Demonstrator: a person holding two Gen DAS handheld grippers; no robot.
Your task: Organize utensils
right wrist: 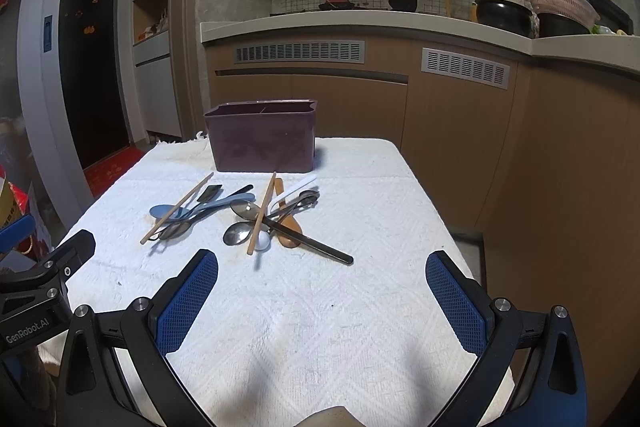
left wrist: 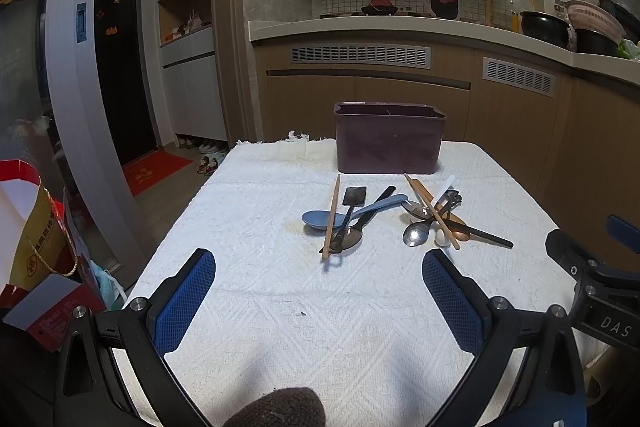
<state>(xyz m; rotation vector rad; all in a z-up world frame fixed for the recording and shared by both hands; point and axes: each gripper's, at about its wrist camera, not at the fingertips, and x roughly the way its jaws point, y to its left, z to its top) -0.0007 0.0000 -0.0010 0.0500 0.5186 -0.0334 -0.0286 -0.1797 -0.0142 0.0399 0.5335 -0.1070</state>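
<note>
A dark purple utensil box (left wrist: 389,138) (right wrist: 262,137) stands at the far end of the table, its top open. In front of it lie two loose heaps. The left heap has a blue spoon (left wrist: 320,218) (right wrist: 166,211), a chopstick (left wrist: 331,217) (right wrist: 177,207), a small black spatula (left wrist: 353,197) and a dark spoon. The right heap has metal spoons (left wrist: 416,234) (right wrist: 239,233), a chopstick (right wrist: 262,213), a white spoon (right wrist: 264,241), a wooden spoon (right wrist: 289,233) and a black handle (right wrist: 320,247). My left gripper (left wrist: 318,291) and right gripper (right wrist: 322,293) hover open near the front, short of the heaps.
A white textured cloth (left wrist: 280,291) (right wrist: 360,211) covers the table. Kitchen cabinets and a counter (left wrist: 400,27) stand behind. A red and yellow bag (left wrist: 36,239) sits on the floor at left. The table's right edge drops off beside the cabinets (right wrist: 460,227).
</note>
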